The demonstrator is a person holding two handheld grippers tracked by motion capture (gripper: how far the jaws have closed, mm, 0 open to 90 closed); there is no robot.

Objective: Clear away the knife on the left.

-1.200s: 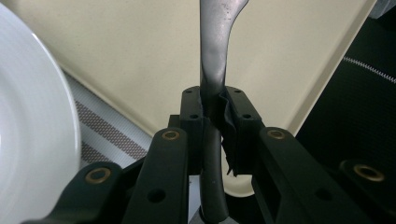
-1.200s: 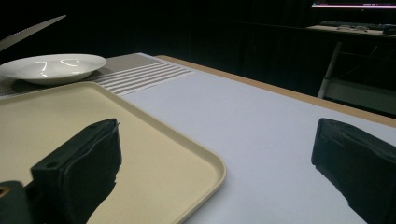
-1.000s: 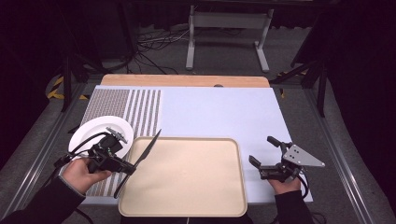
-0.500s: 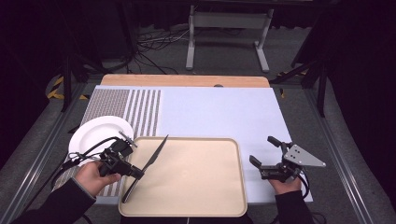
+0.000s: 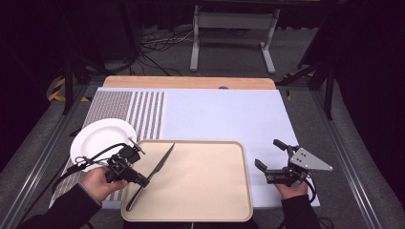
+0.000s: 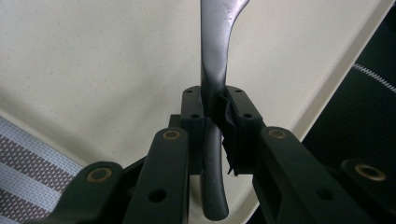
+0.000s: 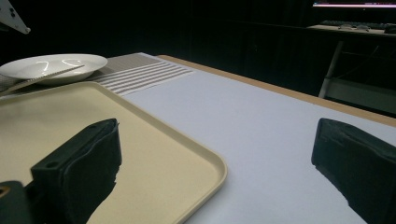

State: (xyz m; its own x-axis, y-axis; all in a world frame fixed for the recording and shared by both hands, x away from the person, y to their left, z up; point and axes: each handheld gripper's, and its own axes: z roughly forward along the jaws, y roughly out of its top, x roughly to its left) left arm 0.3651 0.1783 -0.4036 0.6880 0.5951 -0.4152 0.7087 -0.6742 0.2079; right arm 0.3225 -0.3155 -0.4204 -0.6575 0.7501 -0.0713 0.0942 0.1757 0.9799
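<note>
The left tool [image 5: 143, 181] is gripping a knife [image 5: 157, 168] by its handle, its jaws closed on it, and is holding it over the left part of the tray [image 5: 200, 210]. The blade is pointing toward the white plate [image 5: 95, 138]. The knife seems to be arriving at the tray rather than resting there, so letting it go is probably what is left. The right tool [image 5: 272, 164] is waiting open on the worktop [image 5: 219, 114], gripping nothing. Whether the knife is touching the tray is hard to make out.
</note>
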